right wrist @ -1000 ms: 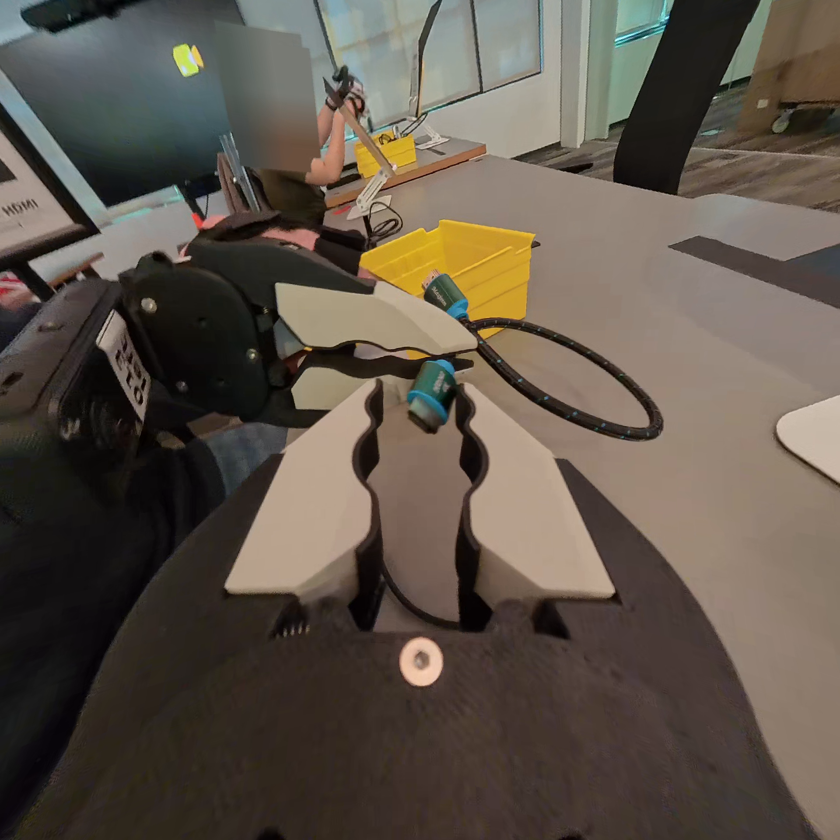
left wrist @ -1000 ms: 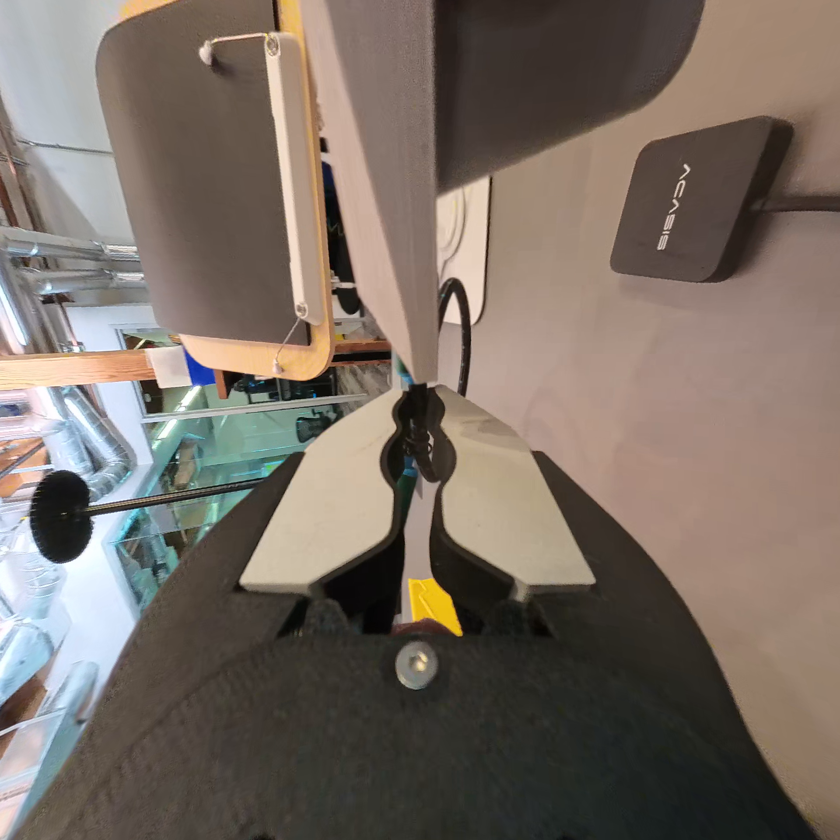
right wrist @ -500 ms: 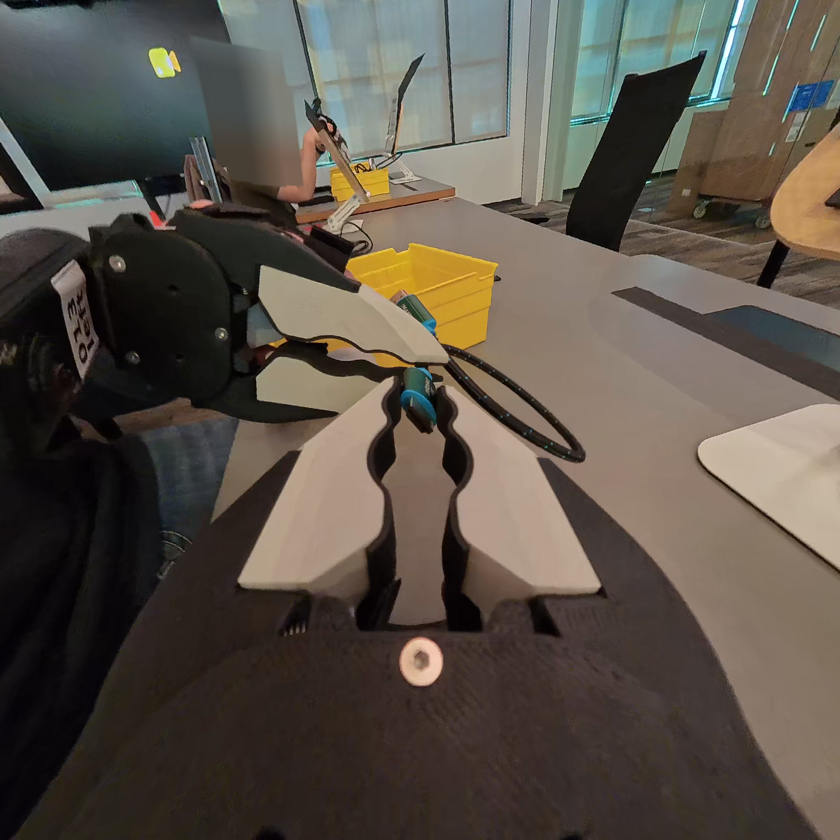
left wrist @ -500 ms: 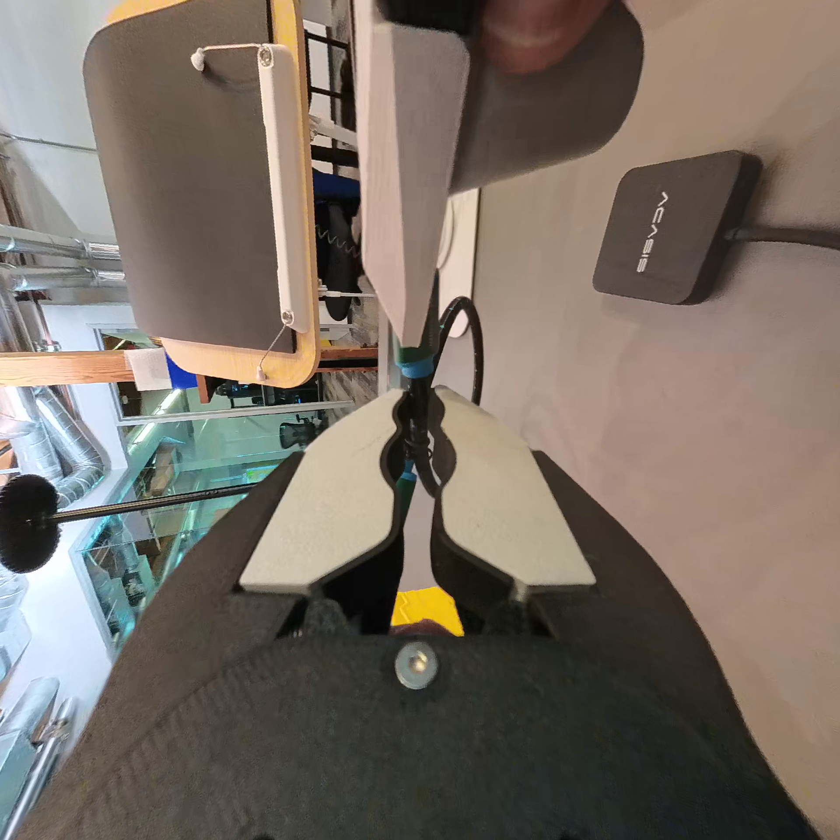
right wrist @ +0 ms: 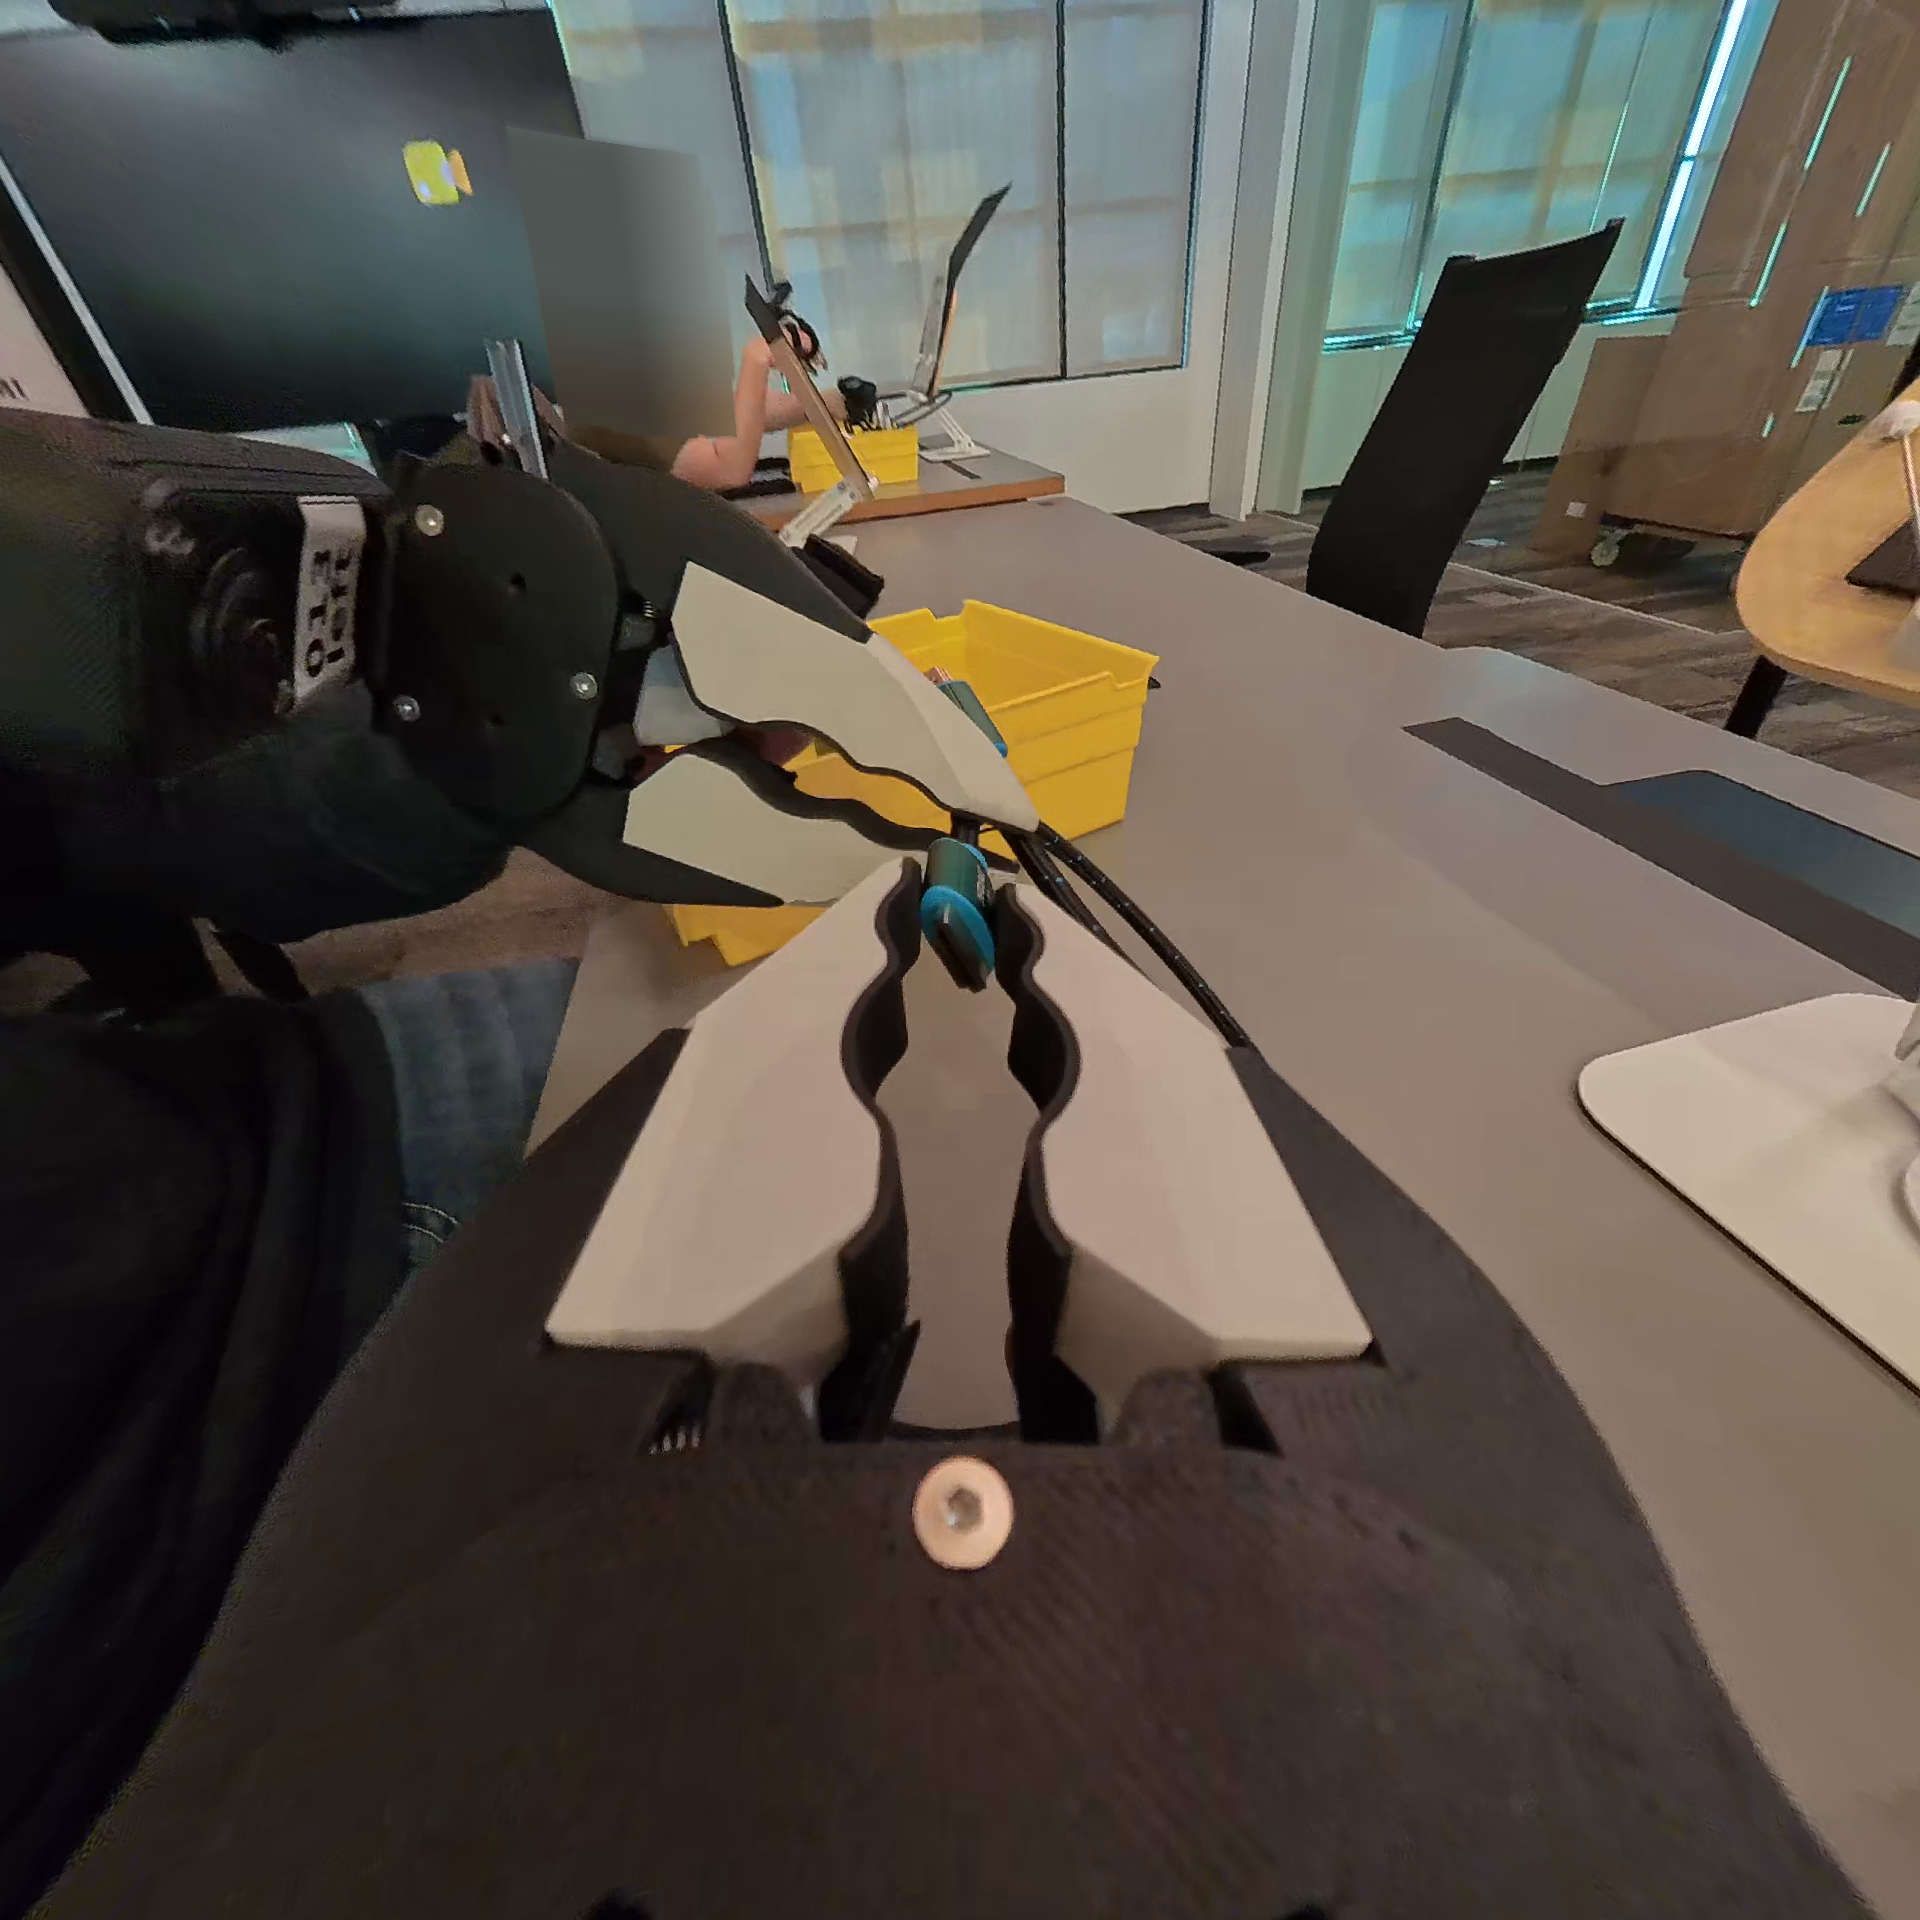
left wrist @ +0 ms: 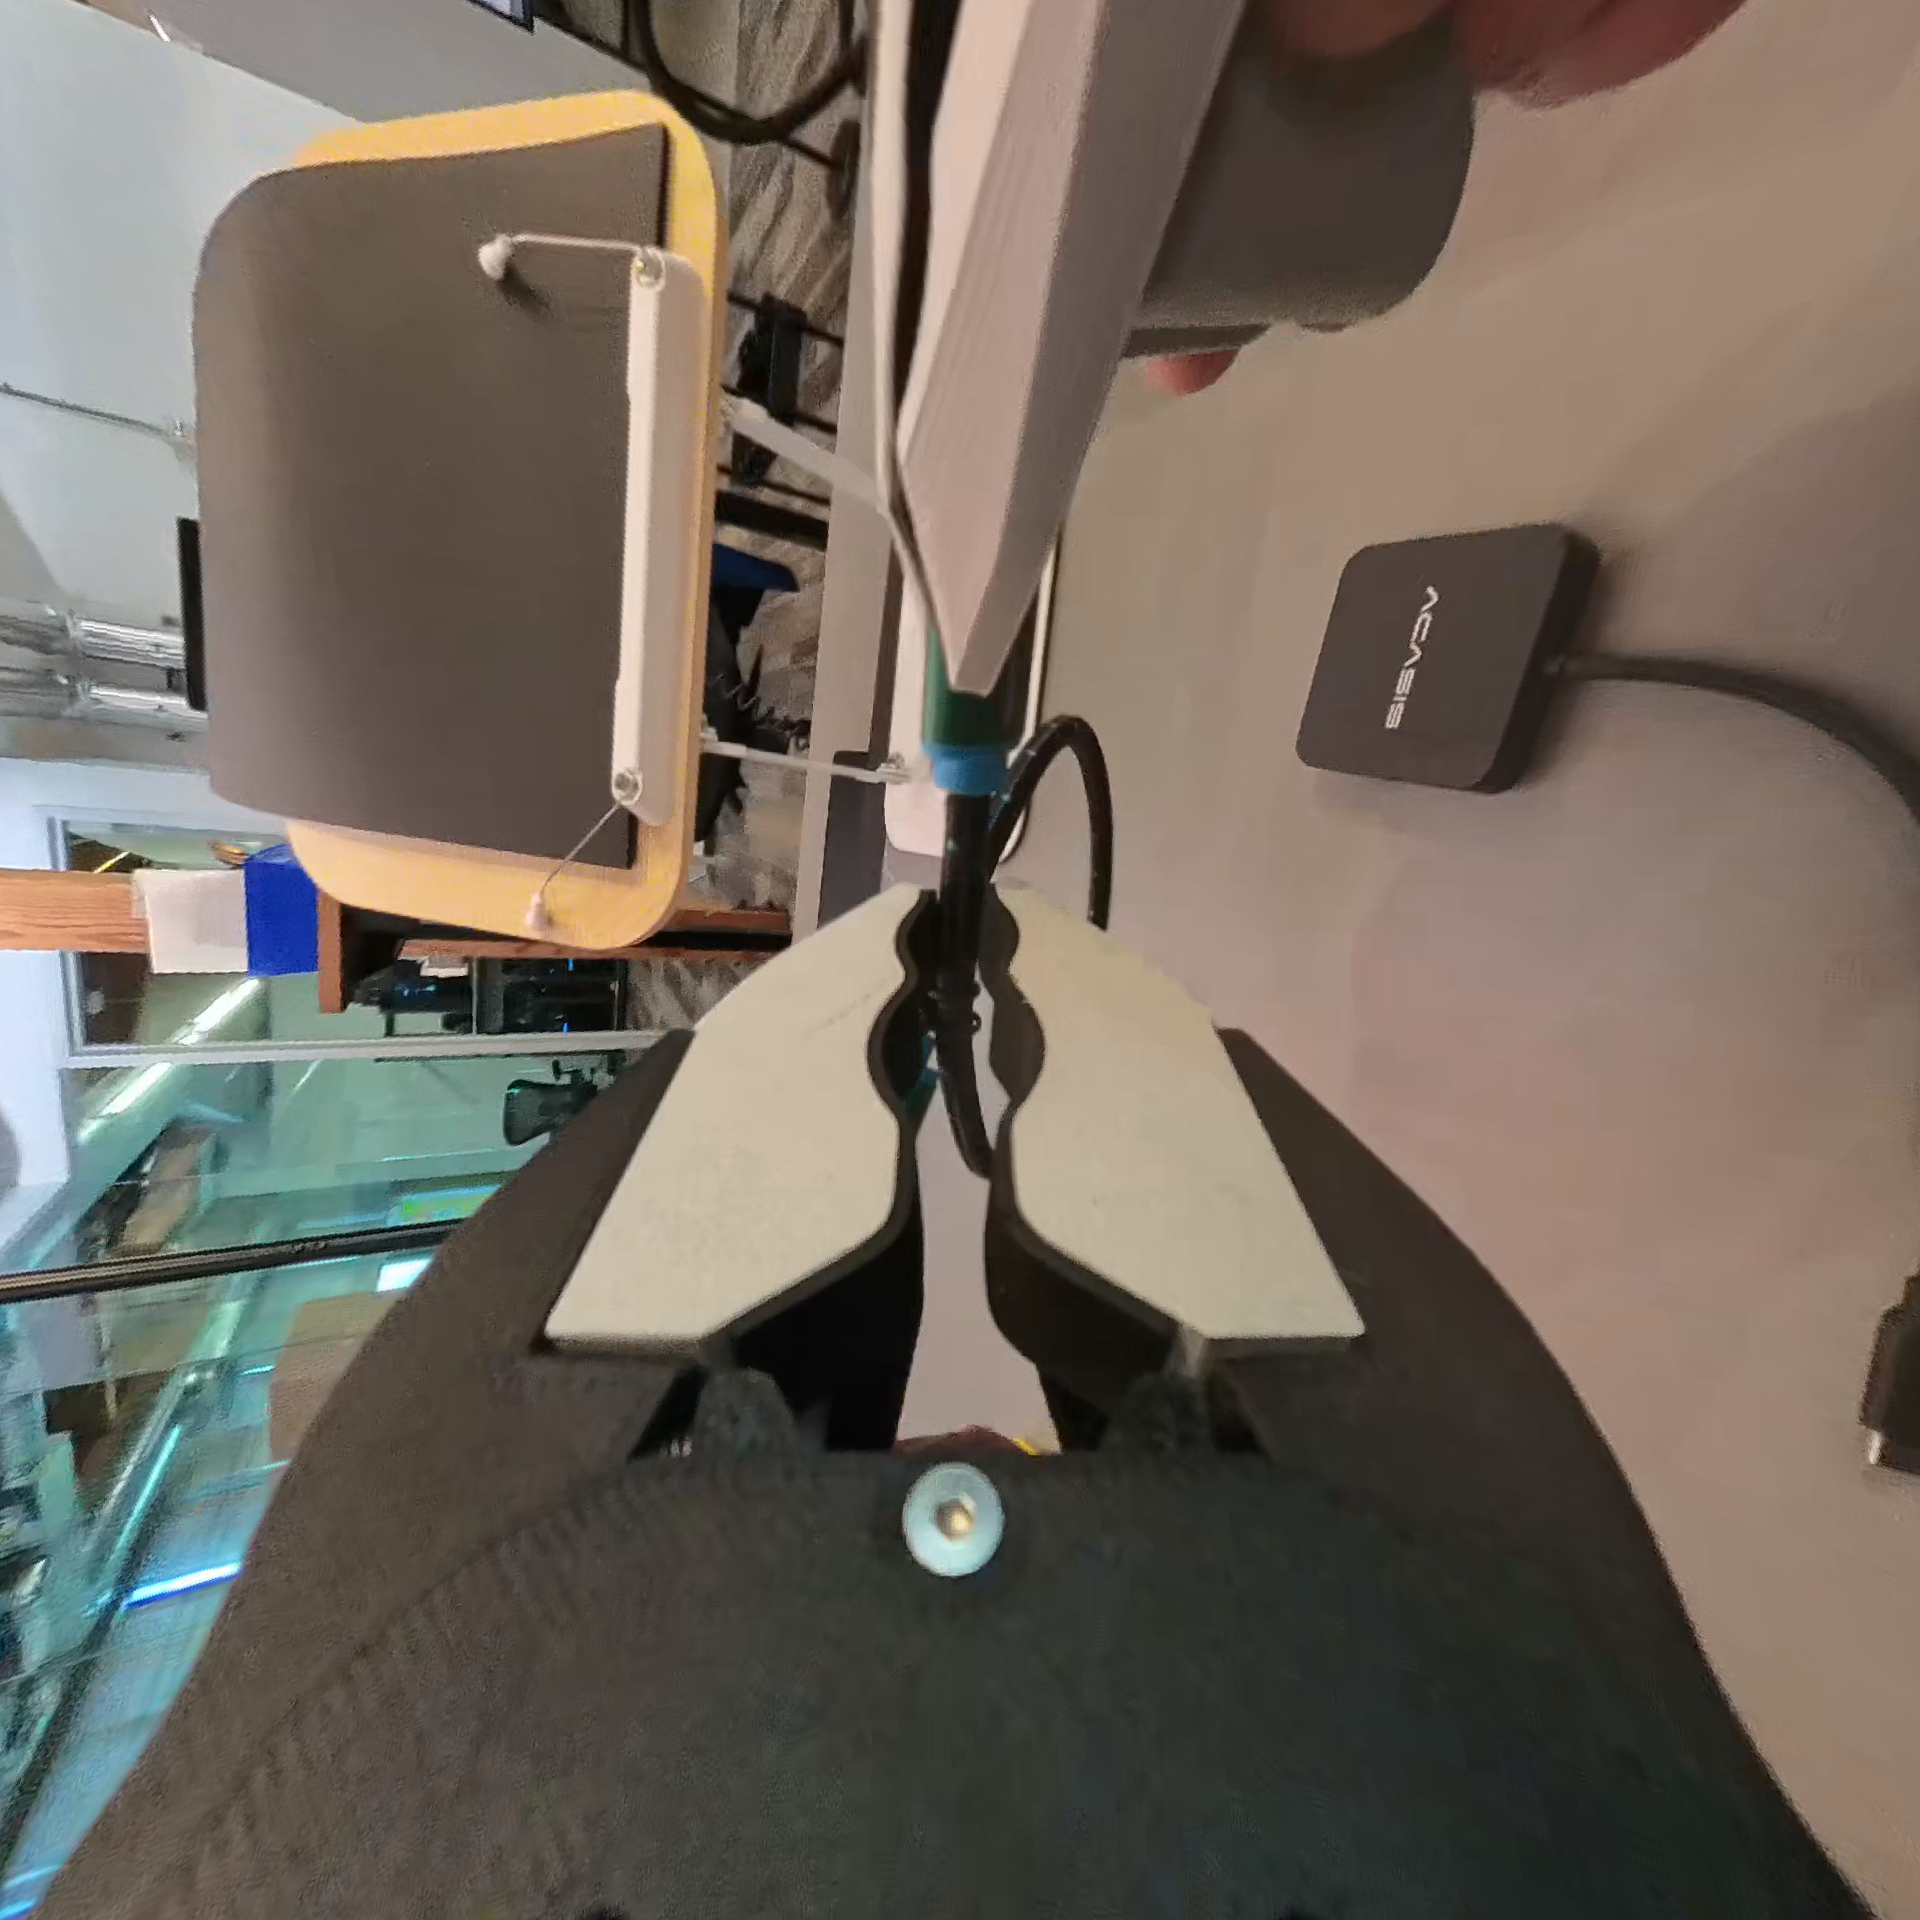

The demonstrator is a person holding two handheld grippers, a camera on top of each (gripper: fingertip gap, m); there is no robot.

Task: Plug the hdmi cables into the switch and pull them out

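My left gripper is shut on a black braided HDMI cable just behind its teal-and-blue plug. My right gripper is shut on that plug, and one of its grey fingers comes down from the top of the left wrist view. The left gripper reaches in from the left in the right wrist view, touching tip to tip. The black square switch lies on the grey table to the right, its own cord trailing off. The cable's other plug is hidden.
A yellow bin stands just behind the grippers. A white base plate lies at the right. A loose dark connector lies at the table's right edge. A black chair and a person at another desk are farther back. There is about 4 cm between the tips of the two grippers. The black square switch is about equally far from each gripper, around 15 cm.
My right gripper's fingers have closed onto the teal plug. Both grippers have shifted, so the switch now sits lower in the left wrist view. The cable loop has drawn in tighter.
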